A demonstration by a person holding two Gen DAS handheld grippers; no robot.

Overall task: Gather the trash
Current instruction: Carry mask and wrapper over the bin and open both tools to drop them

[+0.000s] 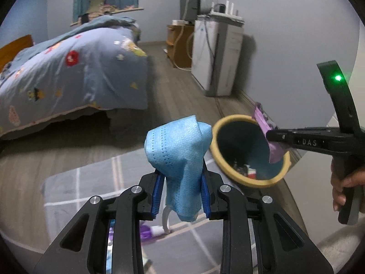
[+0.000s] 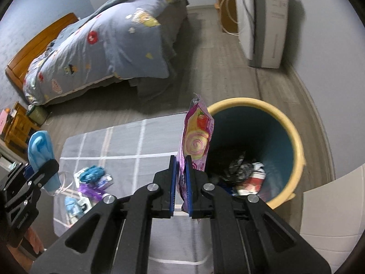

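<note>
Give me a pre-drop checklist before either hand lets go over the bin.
1. Right gripper shut on wrapper: ok.
2. Left gripper shut on mask: ok.
3. Wrapper over bin opening: ok, at the near rim.
4. Mask over bin: not ok, it is beside the rim.
5. Room left in bin: ok, trash only at the bottom.
6. Litter left on rug: not ok, several pieces remain.

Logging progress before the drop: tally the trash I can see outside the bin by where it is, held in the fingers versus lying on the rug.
Held, blue face mask: 1
Held, pink snack wrapper: 1
Lying on the rug, blurred: about 3
Total: about 5
</note>
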